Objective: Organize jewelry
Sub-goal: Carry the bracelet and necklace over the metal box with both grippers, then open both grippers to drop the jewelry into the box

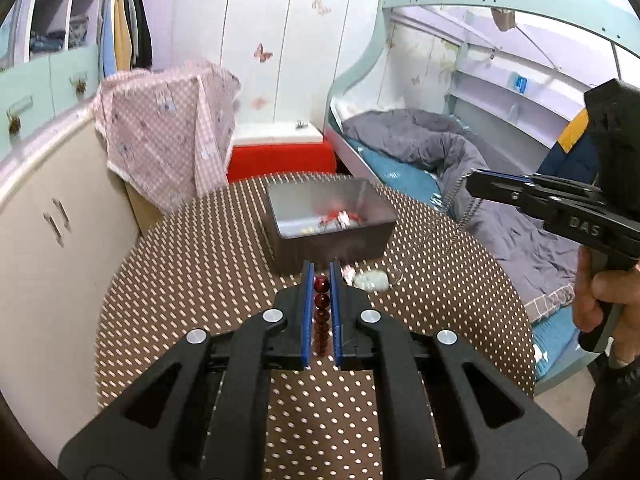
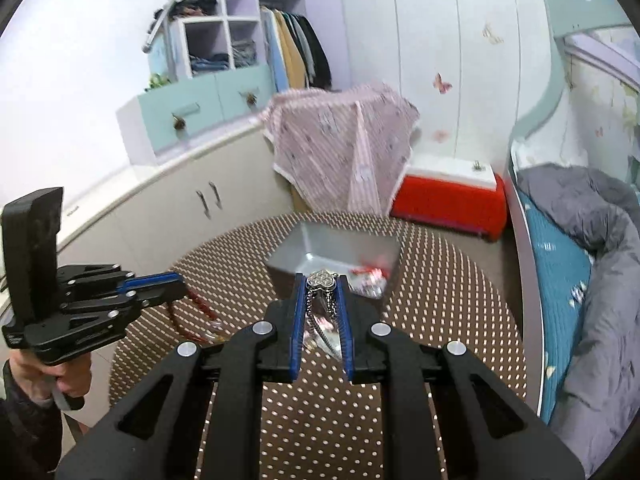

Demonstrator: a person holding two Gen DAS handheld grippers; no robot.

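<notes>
My left gripper [image 1: 321,270] is shut on a dark red bead bracelet [image 1: 321,303], held above the round dotted table [image 1: 192,280]. The same bracelet [image 2: 202,305] hangs in a loop from my left gripper [image 2: 183,282] in the right wrist view. My right gripper [image 2: 320,278] is shut on a silver chain necklace [image 2: 320,282] with a round filigree pendant; its chain [image 1: 464,208] dangles from my right gripper [image 1: 472,183] in the left wrist view. A grey metal box [image 1: 332,220] stands ahead on the table with red and silver pieces inside. Pale jewelry in clear wrapping [image 1: 372,280] lies just before the box.
A bed with a grey quilt [image 1: 460,148] runs along the right. A red and white chest [image 1: 280,152] and a pink-checked covered object [image 1: 168,128] stand behind the table. Cream cabinets [image 1: 52,220] line the left side. A person's hand [image 1: 600,296] holds the right gripper's handle.
</notes>
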